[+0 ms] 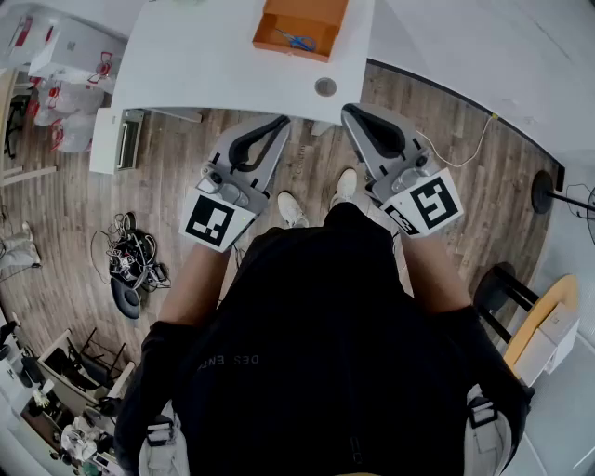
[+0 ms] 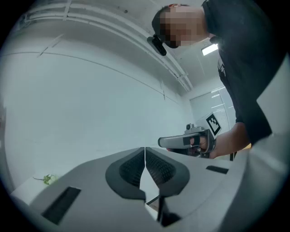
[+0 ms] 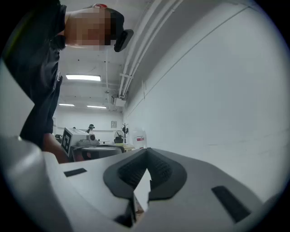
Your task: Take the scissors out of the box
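Observation:
An orange box lies on the white table at the top of the head view, with blue-handled scissors inside it. My left gripper and right gripper are held level in front of the person's body, short of the table's near edge and below the box. Both are shut and hold nothing. In the left gripper view the dark pads meet at the tip, and the right gripper shows beside it. The right gripper view shows its tips closed toward a white wall.
A round cable hole sits in the table near its front edge. On the wooden floor lie a tangle of cables at left, white cartons at upper left and a black stool at right. The person's shoes stand below the grippers.

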Tool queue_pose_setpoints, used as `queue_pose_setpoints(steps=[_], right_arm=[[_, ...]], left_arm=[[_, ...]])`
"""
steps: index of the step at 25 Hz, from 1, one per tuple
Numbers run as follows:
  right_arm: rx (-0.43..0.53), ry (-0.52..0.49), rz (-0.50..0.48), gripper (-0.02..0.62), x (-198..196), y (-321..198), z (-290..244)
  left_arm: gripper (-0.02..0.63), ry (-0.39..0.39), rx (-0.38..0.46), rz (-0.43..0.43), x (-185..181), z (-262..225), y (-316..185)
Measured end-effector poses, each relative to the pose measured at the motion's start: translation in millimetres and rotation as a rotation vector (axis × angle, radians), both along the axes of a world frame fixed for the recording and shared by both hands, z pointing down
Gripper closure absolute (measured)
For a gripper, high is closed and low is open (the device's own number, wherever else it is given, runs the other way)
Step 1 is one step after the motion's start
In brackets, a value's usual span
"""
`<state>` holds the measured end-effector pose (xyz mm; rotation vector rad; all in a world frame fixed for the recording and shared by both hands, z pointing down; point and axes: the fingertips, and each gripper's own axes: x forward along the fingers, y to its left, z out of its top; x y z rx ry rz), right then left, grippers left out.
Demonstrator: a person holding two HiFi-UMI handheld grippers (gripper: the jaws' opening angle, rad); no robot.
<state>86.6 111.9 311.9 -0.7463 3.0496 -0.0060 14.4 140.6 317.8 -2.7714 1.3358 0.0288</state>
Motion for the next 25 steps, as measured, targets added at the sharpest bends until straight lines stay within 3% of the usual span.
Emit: queue_pose_setpoints(steps=[11,19,23,25], right_arm=[[-0.035,0.022,0.008,0.591,10,59,-1],[-0.036,0.043,0.008,0.589,4,74,5],[-0.044,0.059,0.008,0.589,-4,79,11],[-0.048,0.064,0.011,0.589,-10,81,13]], left_arm=[[0.584,0.028,-0.001,-0.015,5,-10,61],[0.584,0.046,-0.008,-0.035,2,-7,75],[0.584,0.066,0.033,-0.029,-3,-11,76],[0.585,0.055,0.005,-0.023,-8,-6,77]])
